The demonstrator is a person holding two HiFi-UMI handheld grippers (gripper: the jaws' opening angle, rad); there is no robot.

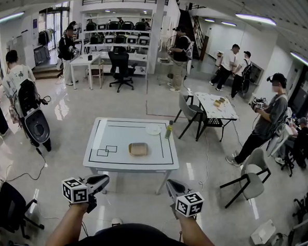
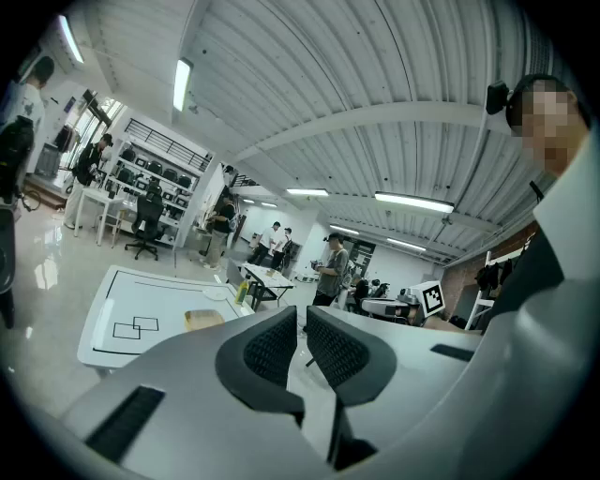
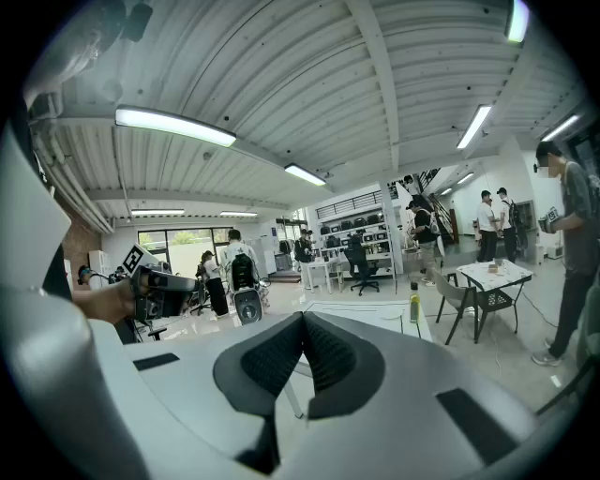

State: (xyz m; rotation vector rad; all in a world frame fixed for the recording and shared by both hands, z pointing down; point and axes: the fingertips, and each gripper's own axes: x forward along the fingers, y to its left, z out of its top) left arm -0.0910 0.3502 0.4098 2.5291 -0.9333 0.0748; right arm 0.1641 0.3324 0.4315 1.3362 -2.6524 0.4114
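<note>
I stand some way back from a white table (image 1: 98, 142) marked with black lines. On it lie a tan block (image 1: 138, 149), a white plate (image 1: 153, 129) and a yellow-green bottle (image 1: 169, 129). My left gripper (image 1: 104, 180) and right gripper (image 1: 169, 184) hover over the floor in front of the table, touching nothing. In the left gripper view the left gripper (image 2: 304, 314) holds nothing, with only a thin slit between its pads; the tan block (image 2: 203, 319) lies far beyond. In the right gripper view the right gripper (image 3: 302, 316) has its tips pressed together and is empty.
A grey chair (image 1: 249, 180) stands at the right and a black office chair (image 1: 6, 207) at the lower left. A scooter (image 1: 32, 115) is parked to the left. A second table (image 1: 217, 105) with chairs stands behind. Several people stand around the room.
</note>
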